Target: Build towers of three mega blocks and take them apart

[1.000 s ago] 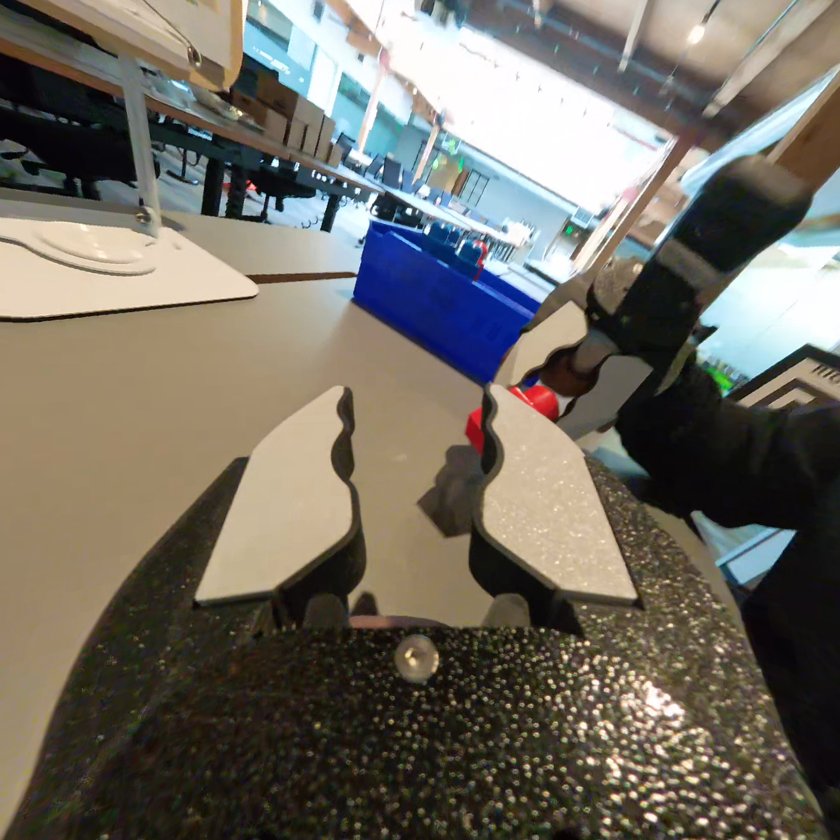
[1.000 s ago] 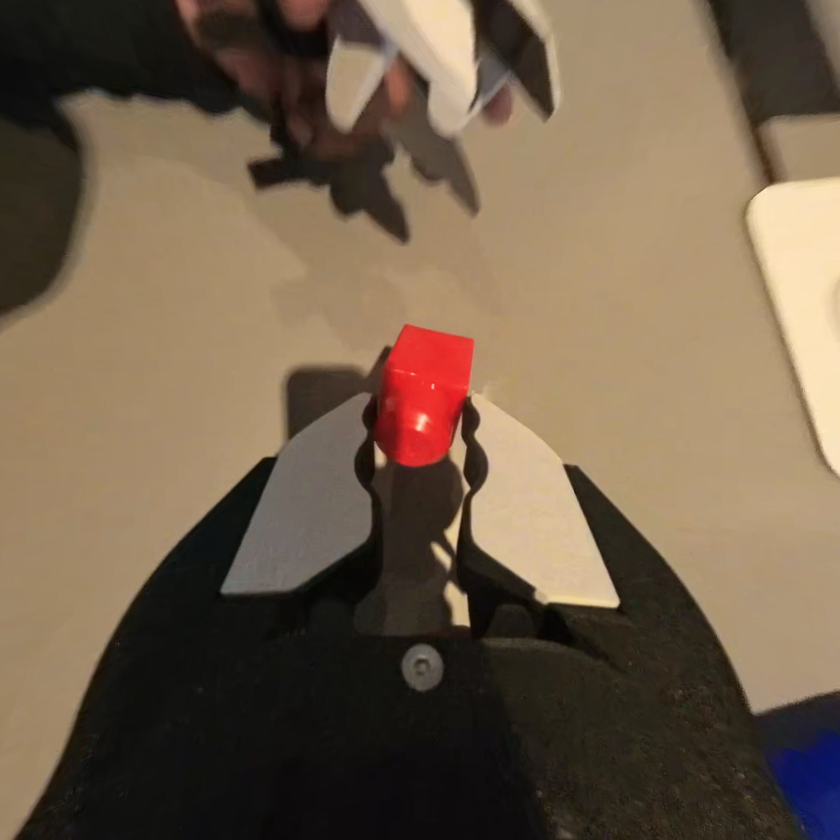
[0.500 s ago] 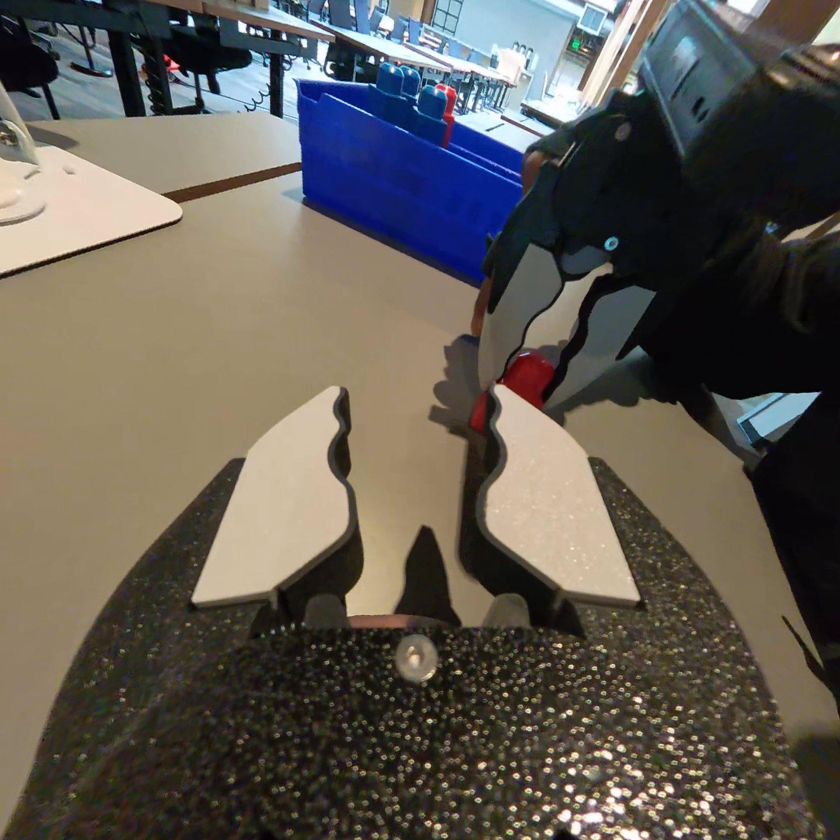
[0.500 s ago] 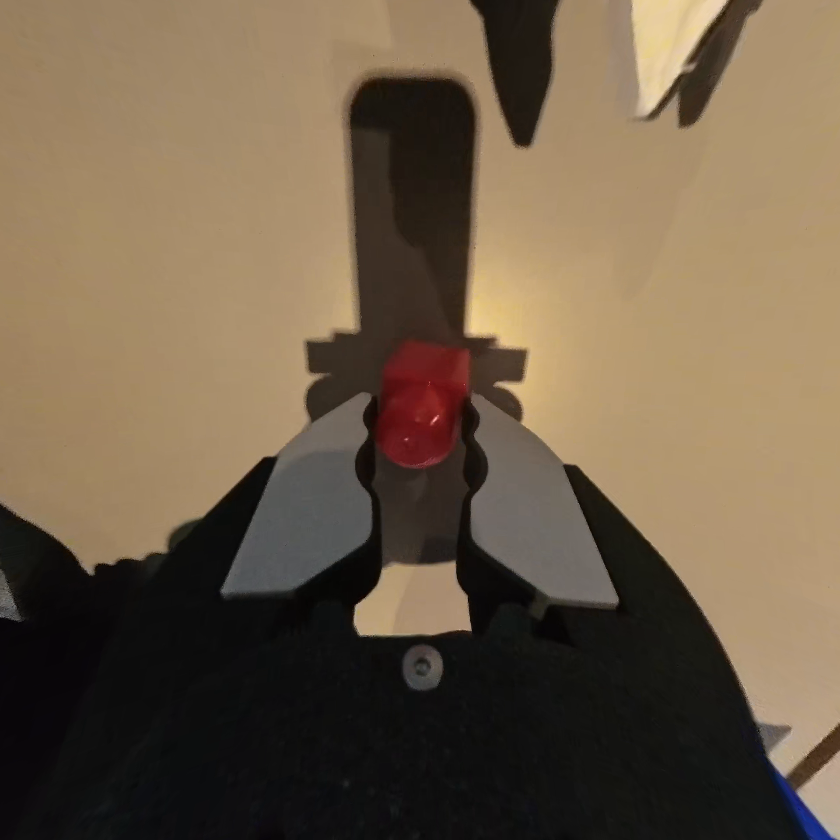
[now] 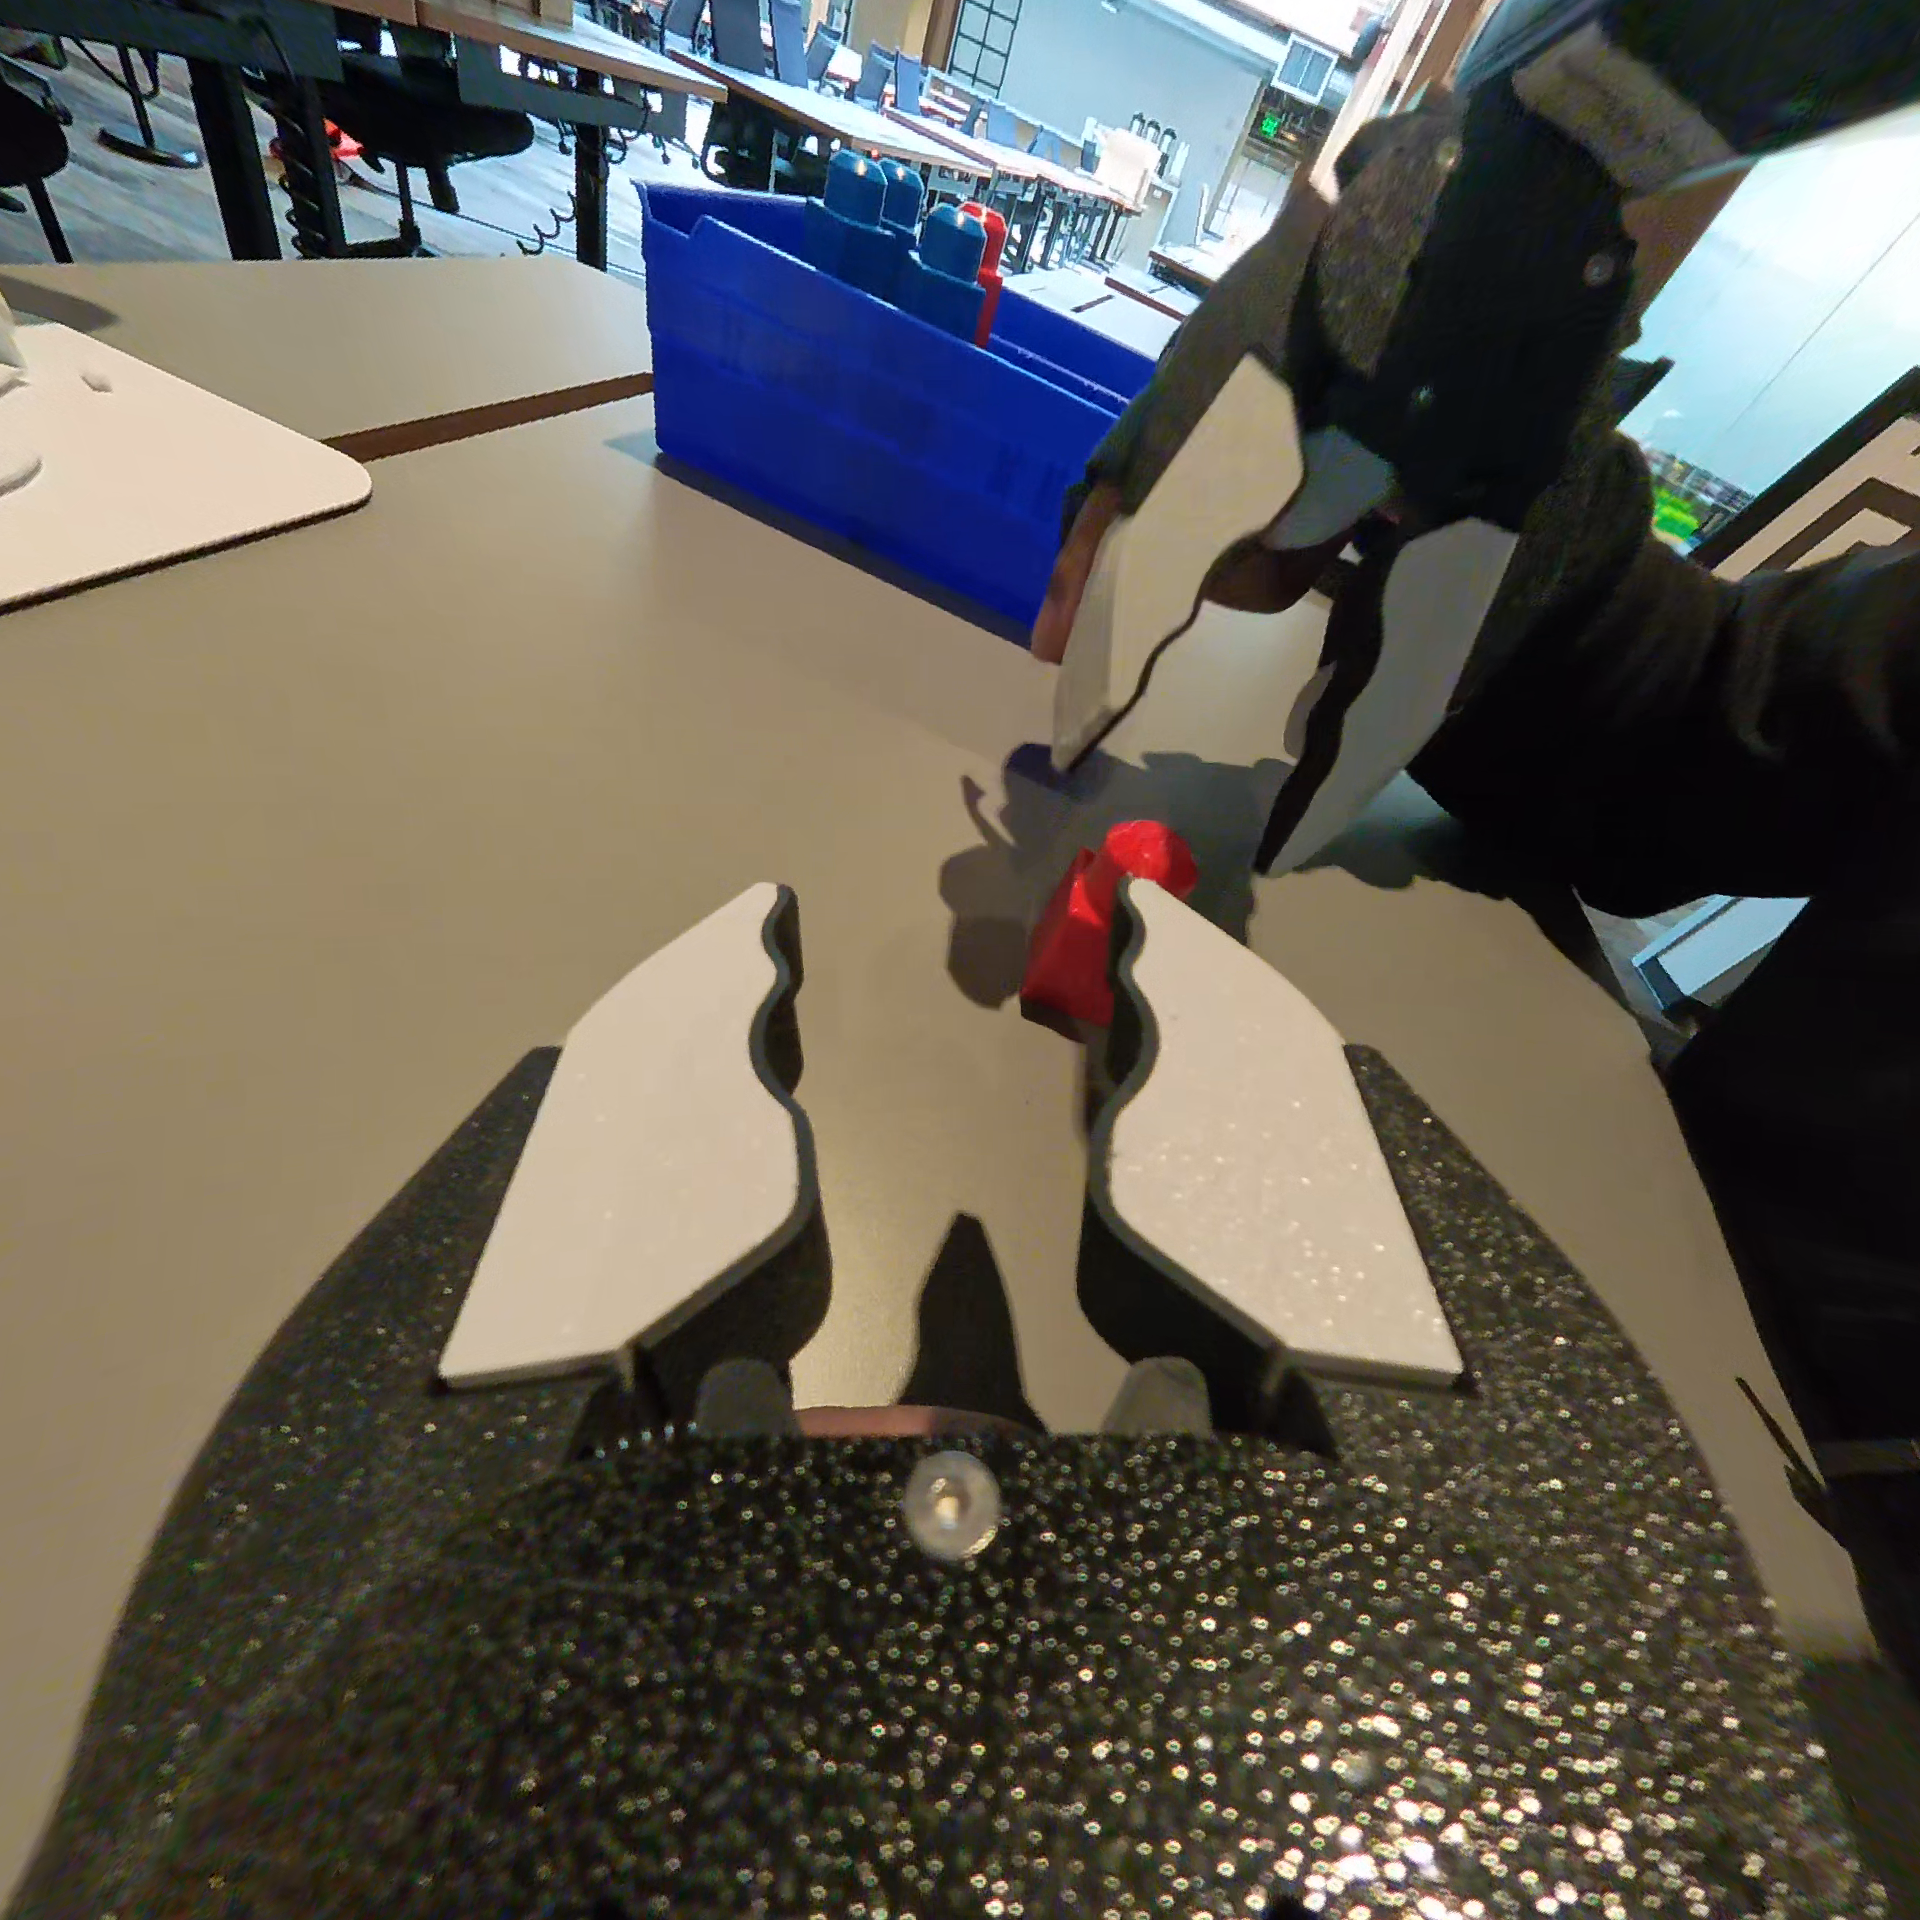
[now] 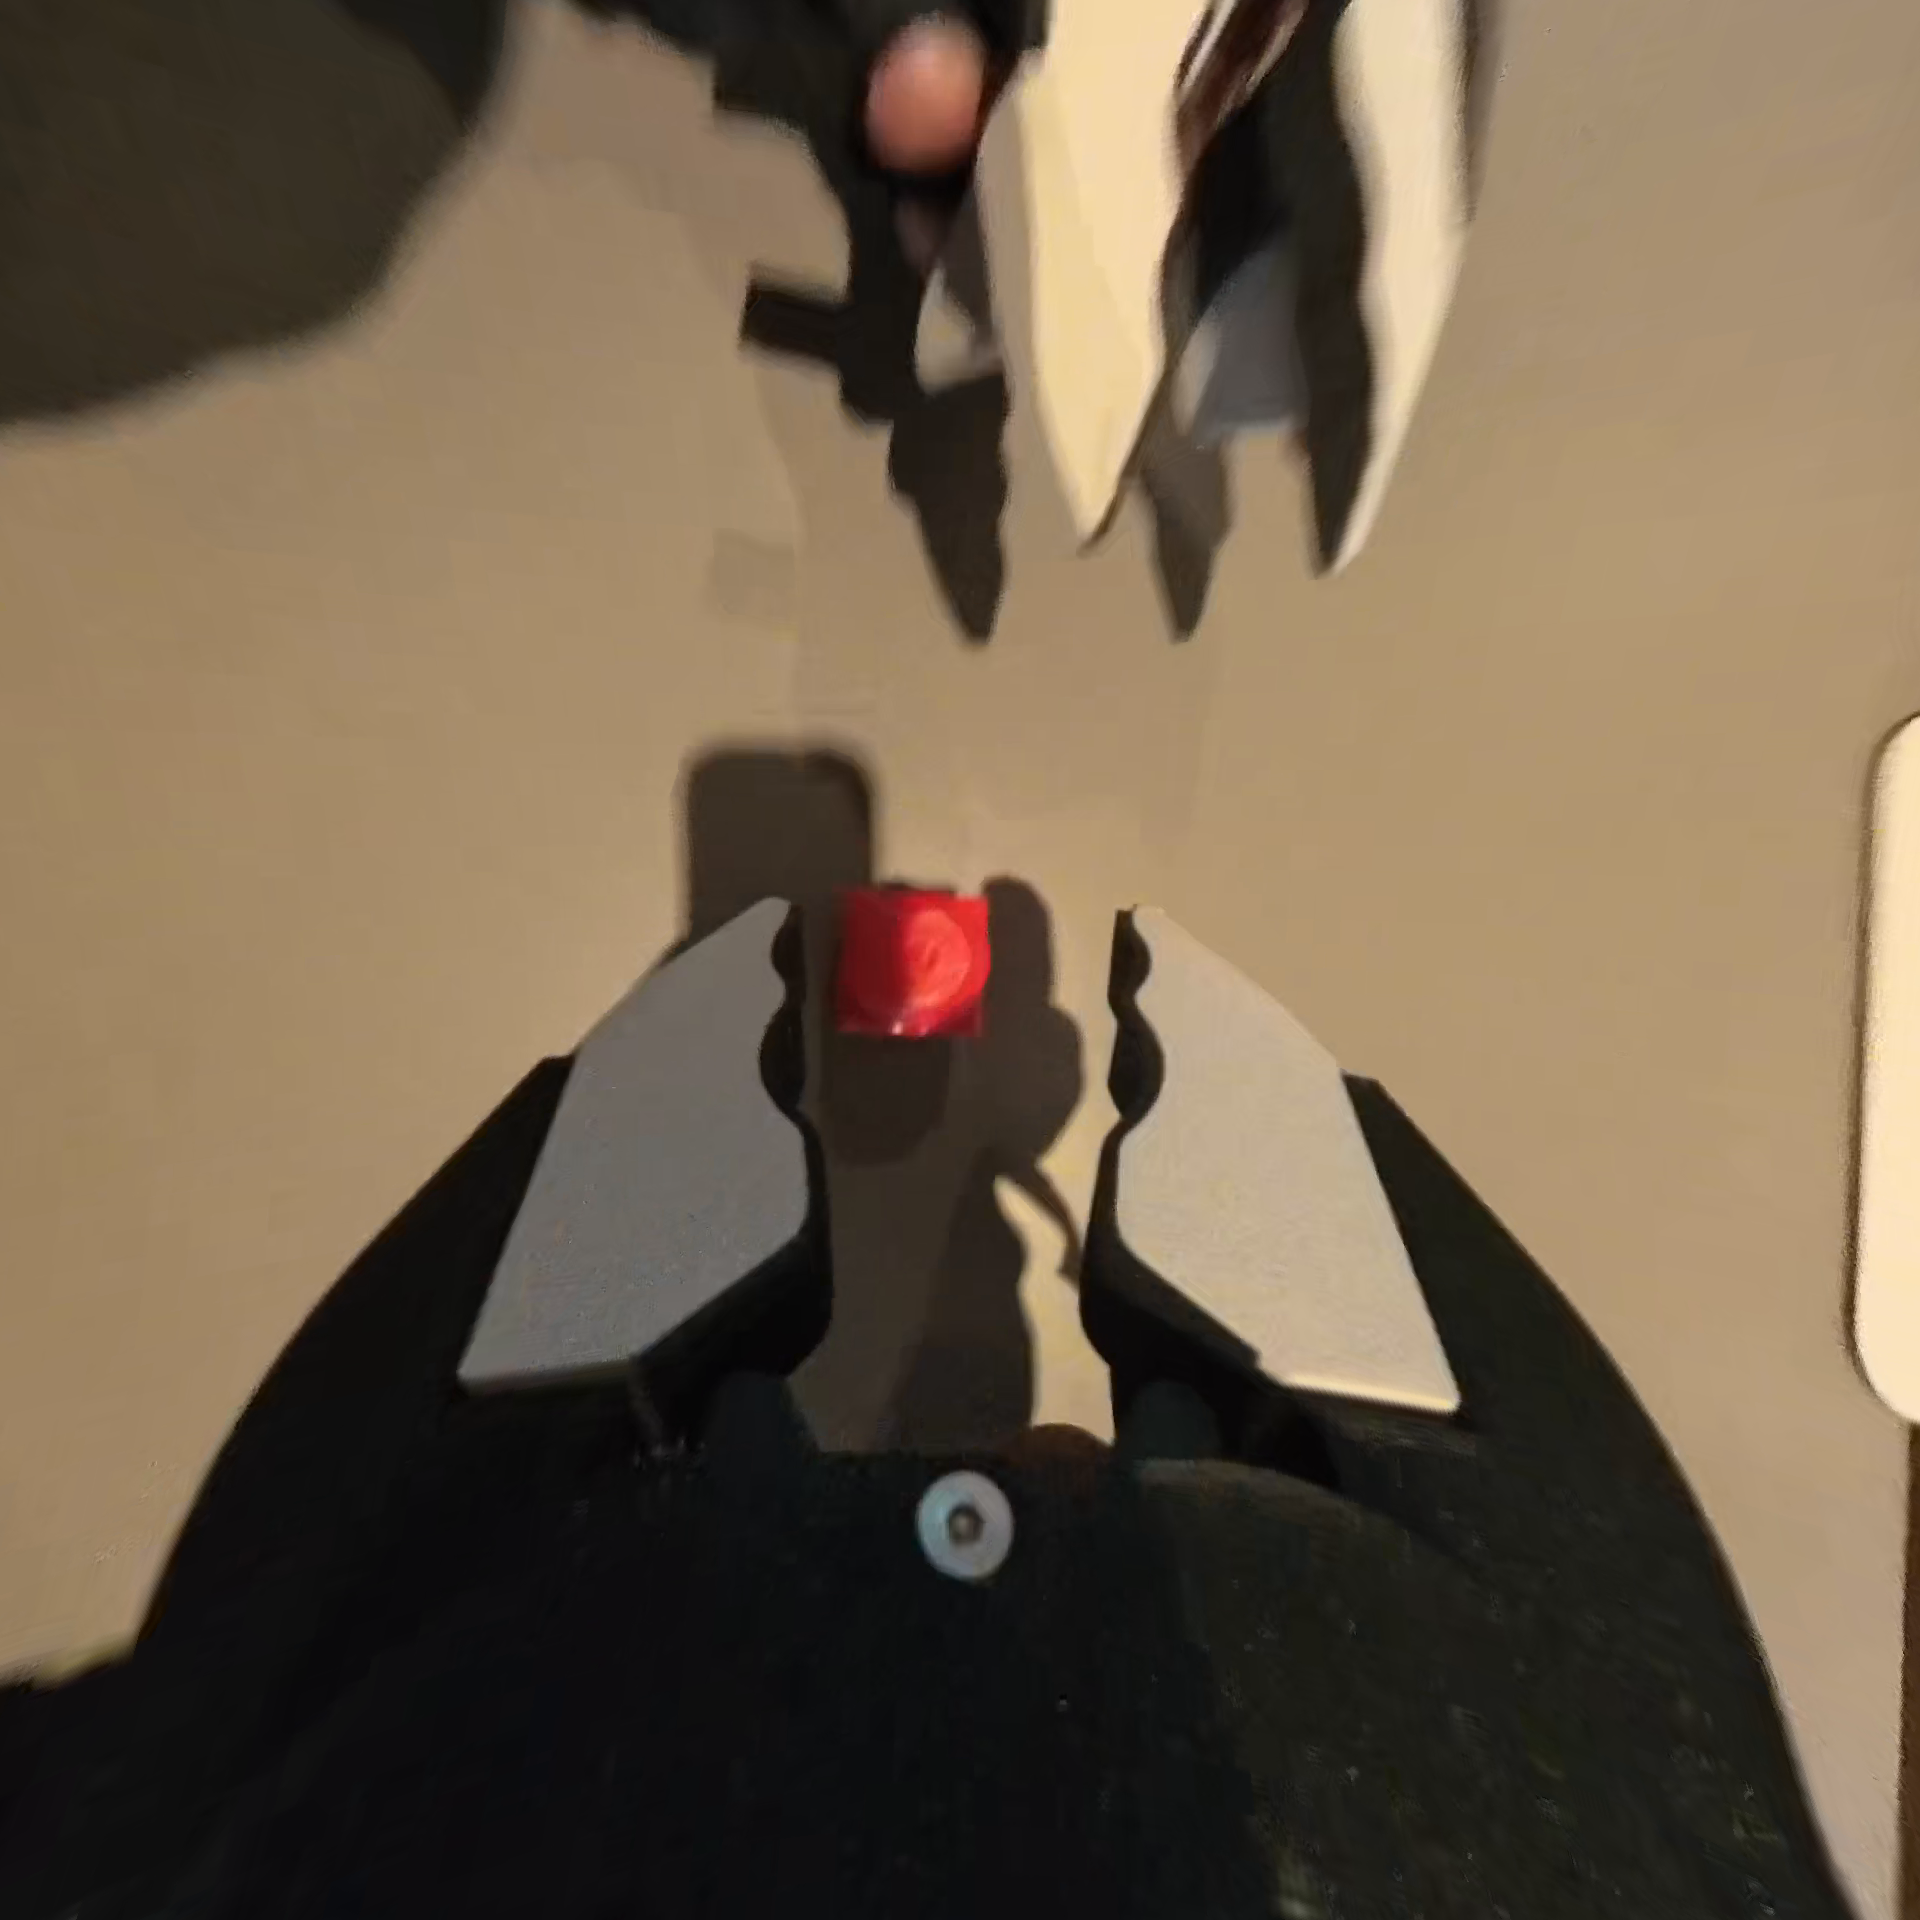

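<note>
A single red mega block [image 5: 1081,940] stands on the grey table, partly behind my left gripper's right finger. In the right wrist view it [image 6: 912,961] is seen from above, stud up, free between the spread fingers. My right gripper [image 6: 951,930] is open above it and also shows in the left wrist view [image 5: 1174,800], raised over the block. My left gripper [image 5: 951,904] is open and empty, low over the table just left of the block; it shows in the right wrist view [image 6: 1216,551] beyond the block.
A blue bin [image 5: 862,416] with several blue blocks and a red one stands at the back of the table. A white mat [image 5: 156,488] lies at the far left, its edge showing in the right wrist view [image 6: 1886,1091]. A person's dark sleeve [image 5: 1714,727] fills the right side. Some 8 cm of space lies between my two pairs of fingers. About 5 cm separates my right fingertips from the single red mega block [image 5: 1081,940].
My right gripper set the red block on the table, opened, and lifted off it. My left gripper stayed open and tilted down toward the block.
</note>
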{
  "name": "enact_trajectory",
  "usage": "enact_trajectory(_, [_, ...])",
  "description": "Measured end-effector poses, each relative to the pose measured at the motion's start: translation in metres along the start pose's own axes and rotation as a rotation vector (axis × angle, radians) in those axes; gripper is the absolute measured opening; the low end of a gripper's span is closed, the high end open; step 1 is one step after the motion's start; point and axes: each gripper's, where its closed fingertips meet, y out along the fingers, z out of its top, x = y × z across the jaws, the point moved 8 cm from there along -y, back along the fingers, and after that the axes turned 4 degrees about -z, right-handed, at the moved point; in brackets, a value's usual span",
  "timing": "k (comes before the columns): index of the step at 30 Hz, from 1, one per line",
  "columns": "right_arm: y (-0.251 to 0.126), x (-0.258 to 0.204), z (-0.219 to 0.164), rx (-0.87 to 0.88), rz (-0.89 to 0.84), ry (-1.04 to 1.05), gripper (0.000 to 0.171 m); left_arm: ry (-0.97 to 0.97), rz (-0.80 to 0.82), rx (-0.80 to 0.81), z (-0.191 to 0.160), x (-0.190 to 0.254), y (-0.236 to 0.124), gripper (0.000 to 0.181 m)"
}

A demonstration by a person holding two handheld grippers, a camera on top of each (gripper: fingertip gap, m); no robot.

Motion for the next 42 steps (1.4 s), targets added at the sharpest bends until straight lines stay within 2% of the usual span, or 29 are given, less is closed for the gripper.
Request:
enact_trajectory(5, [-0.021,0.016,0.006,0.434,-0.239,0.121,0.06,0.091,0.044,-0.002,0.002,0.001,-0.002,0.056])
enact_trajectory(9, [-0.032,0.022,-0.011,0.75,-0.344,0.32,0.038,0.256,0.15,-0.016,0.008,0.004,-0.01,0.051])
enact_trajectory(14, [-0.02,0.027,-0.048,0.9,-0.394,0.496,0.002,0.43,0.314,0.069,0.026,0.015,-0.051,0.03])
enact_trajectory(19, [-0.013,0.029,-0.063,0.926,-0.39,0.551,0.0,0.489,0.635,0.044,0.061,0.034,-0.148,0.023])
enact_trajectory(23, [-0.009,0.027,-0.061,0.906,-0.38,0.515,0.0,0.4,0.936,-0.09,0.089,0.049,-0.252,0.03])
enact_trajectory(26, [-0.008,0.026,-0.06,0.898,-0.372,0.504,0.0,0.289,1.024,-0.202,0.098,0.051,-0.321,0.034])
enact_trajectory(30, [-0.009,0.028,-0.061,0.909,-0.358,0.52,0.0,0.167,1.063,-0.365,0.09,0.009,-0.386,0.039])
enact_trajectory(33, [-0.009,0.028,-0.062,0.913,-0.355,0.527,0.0,0.019,1.026,-0.509,0.064,-0.051,-0.407,0.047])
enact_trajectory(37, [-0.009,0.028,-0.062,0.914,-0.354,0.527,0.0,-0.092,1.03,-0.678,0.027,-0.127,-0.408,0.045])
enact_trajectory(42, [-0.01,0.028,-0.064,0.931,-0.343,0.539,0.0,-0.148,0.899,-0.693,0.009,-0.176,-0.385,0.041])
